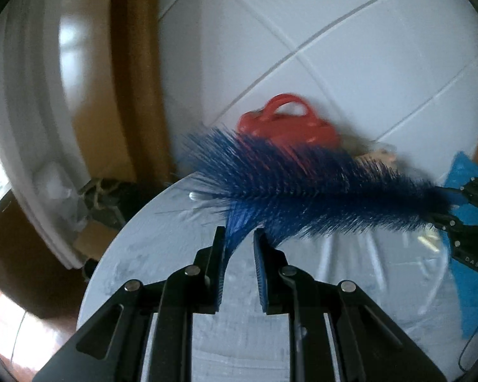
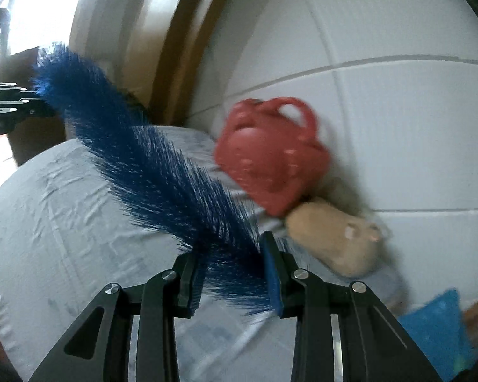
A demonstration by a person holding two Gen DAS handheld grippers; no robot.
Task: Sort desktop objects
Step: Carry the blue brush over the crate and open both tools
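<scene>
A long blue bristle brush point(image 1: 302, 187) hangs in the air above the table, stretched between both grippers. My left gripper point(image 1: 239, 235) is shut on bristles near its thin end. My right gripper point(image 2: 232, 248) is shut on the thick end of the brush point(image 2: 162, 172), whose bristles fill the gap between its fingers. The right gripper point(image 1: 446, 205) shows at the right edge of the left wrist view. At the left edge of the right wrist view the left gripper point(image 2: 32, 102) sits by the brush tip. Everything is motion-blurred.
A red basket with handles point(image 2: 271, 156) stands against the white tiled wall, a beige plush toy point(image 2: 334, 238) beside it. A blue cloth point(image 2: 436, 331) lies to the right. The table point(image 2: 63, 222) has a pale, wrinkled cover. A brown door frame point(image 1: 133, 63) is at left.
</scene>
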